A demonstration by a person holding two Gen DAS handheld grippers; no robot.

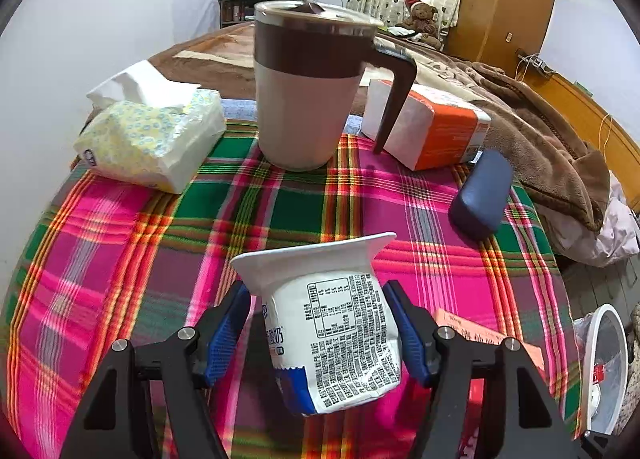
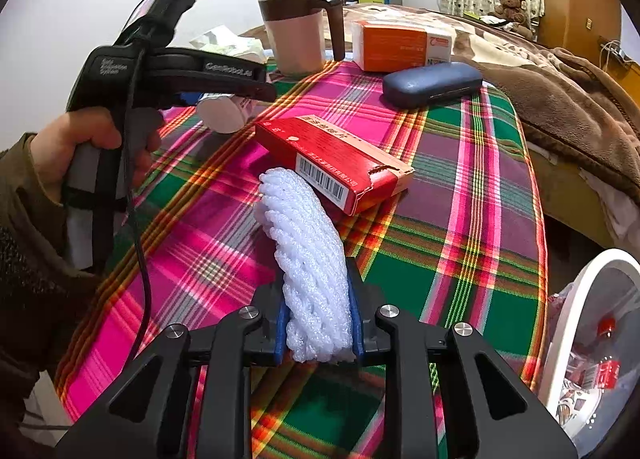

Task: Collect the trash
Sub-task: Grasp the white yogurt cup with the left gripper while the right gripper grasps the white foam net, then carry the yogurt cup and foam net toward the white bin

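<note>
Fingers (image 2: pixel 357 311) near "GenRobot.AI" left gripper (image 2: pixel 224 77)

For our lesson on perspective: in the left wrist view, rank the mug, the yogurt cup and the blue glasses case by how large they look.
1. mug
2. yogurt cup, enlarged by nearness to the camera
3. blue glasses case

A white bin (image 2: pixel 568 323) at the right is cut off by the picture's edge. The cup's (image 1: pixel 332 339) small print is unreadable. The left gripper (image 2: pixel 224 99) hides most of the cup.
</note>
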